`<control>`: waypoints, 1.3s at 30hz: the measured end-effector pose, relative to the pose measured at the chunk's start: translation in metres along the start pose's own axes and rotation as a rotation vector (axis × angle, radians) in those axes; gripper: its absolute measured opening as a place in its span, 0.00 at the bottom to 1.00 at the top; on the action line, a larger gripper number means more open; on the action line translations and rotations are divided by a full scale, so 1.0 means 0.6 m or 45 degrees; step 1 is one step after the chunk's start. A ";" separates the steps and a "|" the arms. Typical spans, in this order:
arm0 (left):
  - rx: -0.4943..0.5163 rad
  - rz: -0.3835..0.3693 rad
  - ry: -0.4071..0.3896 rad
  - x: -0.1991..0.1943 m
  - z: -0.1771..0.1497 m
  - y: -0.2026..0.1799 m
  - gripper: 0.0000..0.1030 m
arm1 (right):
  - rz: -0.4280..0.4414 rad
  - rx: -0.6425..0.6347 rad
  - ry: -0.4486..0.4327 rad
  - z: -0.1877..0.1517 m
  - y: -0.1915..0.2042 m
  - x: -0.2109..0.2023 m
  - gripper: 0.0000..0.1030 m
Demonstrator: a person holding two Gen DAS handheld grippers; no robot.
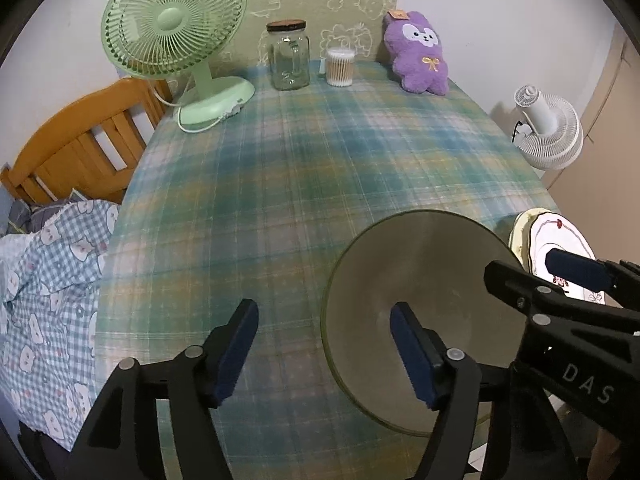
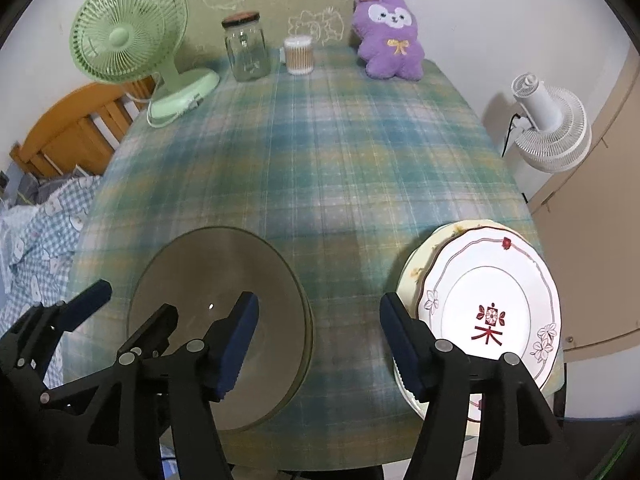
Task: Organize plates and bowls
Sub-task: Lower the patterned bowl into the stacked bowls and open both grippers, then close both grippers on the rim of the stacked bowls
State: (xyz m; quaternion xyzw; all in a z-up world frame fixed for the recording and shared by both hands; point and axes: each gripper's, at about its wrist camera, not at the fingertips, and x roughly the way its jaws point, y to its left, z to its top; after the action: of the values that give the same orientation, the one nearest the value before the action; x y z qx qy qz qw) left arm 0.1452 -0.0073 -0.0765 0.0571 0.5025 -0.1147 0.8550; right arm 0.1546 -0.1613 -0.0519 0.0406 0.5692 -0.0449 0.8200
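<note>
A smoky glass plate [image 1: 424,280] [image 2: 216,280] lies flat on the plaid tablecloth [image 1: 280,180] near the front edge. My left gripper [image 1: 326,352] [image 2: 124,304] is open and straddles the plate's left rim, with one finger over the glass and neither pad pressing. To the right, a white plate with red flowers [image 2: 488,300] [image 1: 560,240] rests on a cream plate [image 2: 416,264] at the table's front right corner. My right gripper [image 2: 320,344] [image 1: 540,268] is open over bare cloth between the glass plate and the stack, holding nothing.
Along the far edge stand a green desk fan [image 1: 172,40], a glass jar [image 1: 288,56], a cotton swab tub [image 1: 340,66] and a purple plush toy [image 1: 420,56]. A white fan [image 2: 548,128] stands off the right side. A wooden frame [image 1: 80,148] and checked bedding [image 1: 48,280] lie on the left.
</note>
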 end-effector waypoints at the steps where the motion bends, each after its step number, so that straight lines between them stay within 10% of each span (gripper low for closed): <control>1: -0.005 0.001 0.010 0.004 0.000 0.000 0.71 | 0.010 0.006 0.011 0.001 -0.001 0.004 0.65; 35: -0.067 -0.124 0.168 0.079 -0.011 0.001 0.76 | 0.228 0.147 0.195 -0.018 -0.028 0.115 0.64; 39: -0.034 -0.133 0.171 0.078 -0.007 -0.004 0.70 | 0.290 0.164 0.193 -0.019 -0.029 0.114 0.51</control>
State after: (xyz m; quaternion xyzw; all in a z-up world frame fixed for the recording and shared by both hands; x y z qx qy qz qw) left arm 0.1632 -0.0152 -0.1194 0.0268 0.5624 -0.1484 0.8130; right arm 0.1660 -0.1792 -0.1205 0.1608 0.6172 0.0154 0.7701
